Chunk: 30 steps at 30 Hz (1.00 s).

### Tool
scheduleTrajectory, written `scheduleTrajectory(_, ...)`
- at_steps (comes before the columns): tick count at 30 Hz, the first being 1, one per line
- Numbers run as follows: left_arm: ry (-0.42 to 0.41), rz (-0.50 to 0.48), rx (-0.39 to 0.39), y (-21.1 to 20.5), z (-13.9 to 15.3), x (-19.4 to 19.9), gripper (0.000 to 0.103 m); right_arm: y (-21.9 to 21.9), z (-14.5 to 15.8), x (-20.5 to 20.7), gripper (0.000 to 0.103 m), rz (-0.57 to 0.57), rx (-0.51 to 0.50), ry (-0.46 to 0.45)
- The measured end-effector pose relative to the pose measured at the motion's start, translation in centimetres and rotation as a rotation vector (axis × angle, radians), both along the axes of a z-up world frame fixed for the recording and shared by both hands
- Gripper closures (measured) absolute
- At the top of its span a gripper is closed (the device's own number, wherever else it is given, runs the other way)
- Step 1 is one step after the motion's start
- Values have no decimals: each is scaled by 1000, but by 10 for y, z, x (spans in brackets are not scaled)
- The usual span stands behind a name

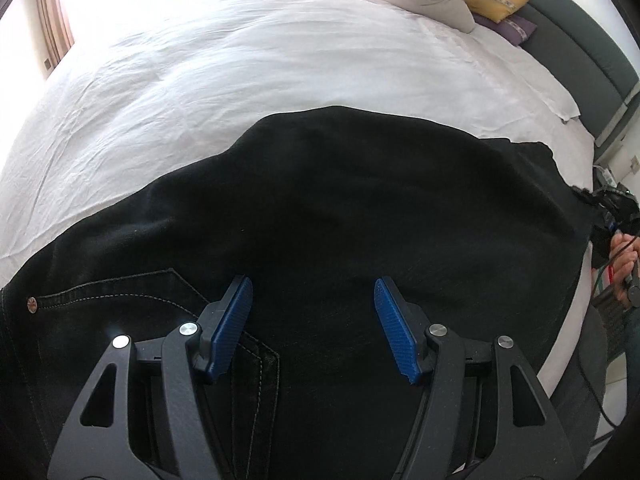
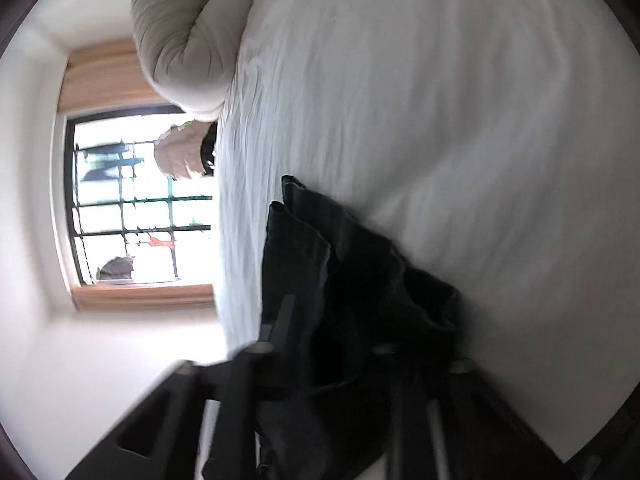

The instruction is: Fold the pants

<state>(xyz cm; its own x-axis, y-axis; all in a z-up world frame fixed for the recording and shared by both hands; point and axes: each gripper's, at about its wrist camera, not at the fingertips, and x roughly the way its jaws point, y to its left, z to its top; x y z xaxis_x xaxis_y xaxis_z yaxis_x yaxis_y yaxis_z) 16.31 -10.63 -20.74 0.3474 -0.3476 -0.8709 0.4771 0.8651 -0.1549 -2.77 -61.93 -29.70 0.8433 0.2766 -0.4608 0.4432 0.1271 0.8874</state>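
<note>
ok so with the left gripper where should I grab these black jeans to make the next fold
Probably the waist end of the black jeans, at the edge by the stitched pocket. The open left gripper hangs right over that part, so come straight down from above and pinch a layered edge rather than the flat middle. The right gripper appears shut on the leg end.

Bedroom, white-sheeted bed (image 1: 280, 64), pillows (image 1: 500, 0), window (image 2: 132, 200)

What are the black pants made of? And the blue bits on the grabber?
The pants look like black denim: matte cloth, pale stitching around a pocket, a metal rivet. The blue pads on the left gripper look like plastic or rubber with a fine ribbed surface; which one I can't tell.
</note>
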Motion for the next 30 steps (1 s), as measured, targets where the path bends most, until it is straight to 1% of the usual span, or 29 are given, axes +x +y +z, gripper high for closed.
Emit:
scheduleTrajectory(6, 5, 5, 15, -7, 2, 2, 41, -3, 1, -4, 97, -51, -49, 10)
scheduleTrajectory(8, 6, 3, 13, -10, 4, 4, 41, -3, 7, -9, 97, -78, -94, 12)
scheduleTrajectory(11, 4, 3, 11, -17, 4, 7, 41, -8, 13, -15, 98, -115, -109, 2)
scheduleTrajectory(15, -4, 4, 22, -24, 1, 9, 41, -9, 13, -15, 98, -108, -132, 8)
scheduleTrajectory(19, -1, -5, 18, -30, -1, 15, 41, -9, 11, -15, 98, -106, -127, -4)
scheduleTrajectory(20, 0, -6, 18, -31, -1, 17, 41, -10, 11, -13, 98, -96, -126, 3)
scheduleTrajectory(21, 0, -7, 18, -32, -2, 18, 41, -11, 10, -8, 98, -61, -117, 0)
scheduleTrajectory(22, 0, -6, 16, -32, -3, 19, 41, -11, 7, -3, 97, -18, -88, -14)
scheduleTrajectory(23, -1, -6, 14, -32, -4, 20, 41, -12, 3, 3, 94, 37, -41, -26)
scheduleTrajectory(24, -3, -7, 13, -33, -5, 21, 41, -14, -1, 8, 90, 89, -12, -3)
scheduleTrajectory(26, -7, -7, 12, -34, -7, 21, 41, -20, -4, 15, 89, 168, 14, 48)
scheduleTrajectory(29, -11, -11, 6, -34, -9, 20, 39, -30, 4, 23, 89, 204, -38, 70)
scheduleTrajectory(30, -12, -12, 8, -34, -9, 20, 39, -33, 7, 25, 90, 207, -53, 69)
